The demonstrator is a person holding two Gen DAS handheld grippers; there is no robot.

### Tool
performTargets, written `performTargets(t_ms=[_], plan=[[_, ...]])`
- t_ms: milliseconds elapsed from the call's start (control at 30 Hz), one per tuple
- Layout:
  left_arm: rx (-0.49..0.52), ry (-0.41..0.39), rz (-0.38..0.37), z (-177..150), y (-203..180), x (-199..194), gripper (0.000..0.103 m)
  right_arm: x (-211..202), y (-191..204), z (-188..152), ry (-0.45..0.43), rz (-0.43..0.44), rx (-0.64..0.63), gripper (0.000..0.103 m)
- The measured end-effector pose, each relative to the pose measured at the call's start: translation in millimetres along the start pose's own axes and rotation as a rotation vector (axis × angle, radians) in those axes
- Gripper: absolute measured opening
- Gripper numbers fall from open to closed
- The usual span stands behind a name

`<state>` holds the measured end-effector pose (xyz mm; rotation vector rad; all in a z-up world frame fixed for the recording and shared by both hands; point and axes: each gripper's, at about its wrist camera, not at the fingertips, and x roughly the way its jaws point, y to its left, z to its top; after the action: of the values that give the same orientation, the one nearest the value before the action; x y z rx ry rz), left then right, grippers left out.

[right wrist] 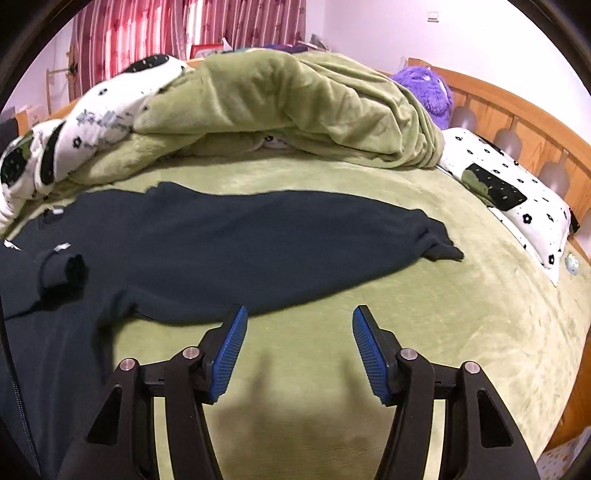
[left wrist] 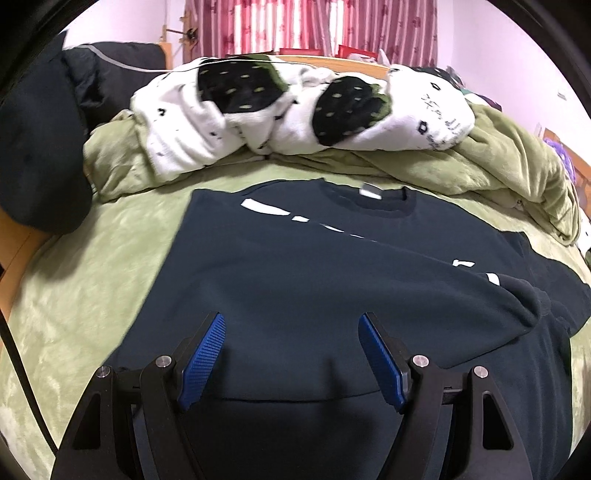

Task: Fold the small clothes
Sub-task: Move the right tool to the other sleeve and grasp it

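Sweatshirt (left wrist: 332,266) flat on bed (right wrist: 461,314), heaped blanket (right wrist: 295,107) behind, pillow (right wrist: 517,206) right

a green bed sheet (right wrist: 461,302) covers the bed, with a rumpled green blanket (right wrist: 295,107) heaped at its far side. a white quilt (left wrist: 295,110) with black patches lies against it. a white flowered pillow (right wrist: 517,199) and purple plush toy (right wrist: 424,88) sit by the wooden headboard (right wrist: 524,122). red striped curtains (left wrist: 314,26) hang behind.
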<state>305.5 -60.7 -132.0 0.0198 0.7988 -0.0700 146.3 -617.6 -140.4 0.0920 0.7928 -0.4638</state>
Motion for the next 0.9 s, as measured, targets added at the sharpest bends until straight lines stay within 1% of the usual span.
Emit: performTargets(t_ms=[33, 100, 200, 267, 367, 433, 500, 567, 600, 633, 667, 700, 733, 767, 800, 833, 867, 900], plan=[[0.007, -0.002, 0.001, 1, -5, 1, 0.073, 4, -4, 0, -0.003, -0.022, -0.004, 0.049], [0.026, -0.017, 0.02, 1, -18, 2, 0.073, 8, -11, -1, -0.013, -0.025, 0.006, 0.049], [0.035, -0.016, 0.03, 2, -27, 9, 0.073, 23, -26, 0, 0.01, 0.03, 0.062, 0.049], [0.023, 0.006, 0.026, 1, -32, 18, 0.073, 35, -31, 0, 0.04, 0.052, 0.089, 0.049], [0.014, 0.026, 0.008, -3, -36, 28, 0.073, 52, -32, 1, 0.063, 0.094, 0.116, 0.05], [0.023, 0.028, 0.019, -6, -39, 32, 0.073, 58, -32, 2, 0.051, 0.114, 0.143, 0.055], [0.035, 0.032, 0.027, -9, -40, 36, 0.073, 67, -28, 5, 0.051, 0.133, 0.164, 0.057], [0.04, 0.037, 0.036, -12, -39, 39, 0.073, 79, -23, 9, 0.077, 0.171, 0.204, 0.057], [0.043, 0.043, 0.043, -13, -38, 41, 0.073, 88, -21, 10, 0.107, 0.189, 0.237, 0.057], [0.044, 0.046, 0.046, -12, -36, 42, 0.073, 98, -18, 11, 0.147, 0.174, 0.26, 0.057], [0.045, 0.045, 0.051, -13, -33, 42, 0.073, 106, -16, 11, 0.168, 0.173, 0.277, 0.057], [0.042, 0.041, 0.056, -14, -29, 41, 0.073, 111, -13, 11, 0.17, 0.17, 0.288, 0.057], [0.04, 0.041, 0.06, -14, -26, 41, 0.073, 114, -10, 10, 0.157, 0.148, 0.288, 0.057], [0.038, 0.043, 0.066, -15, -20, 40, 0.073, 115, -4, 10, 0.136, 0.12, 0.27, 0.052], [0.037, 0.044, 0.069, -15, -15, 40, 0.073, 115, 0, 11, 0.128, 0.103, 0.252, 0.036], [0.037, 0.043, 0.074, -16, -10, 38, 0.073, 114, 7, 13, 0.118, 0.086, 0.222, 0.024], [0.037, 0.04, 0.08, -17, -2, 36, 0.073, 113, 10, 14, 0.109, 0.099, 0.209, 0.006], [0.034, 0.037, 0.087, -18, 5, 34, 0.073, 111, 12, 16, 0.104, 0.111, 0.206, 0.006]])
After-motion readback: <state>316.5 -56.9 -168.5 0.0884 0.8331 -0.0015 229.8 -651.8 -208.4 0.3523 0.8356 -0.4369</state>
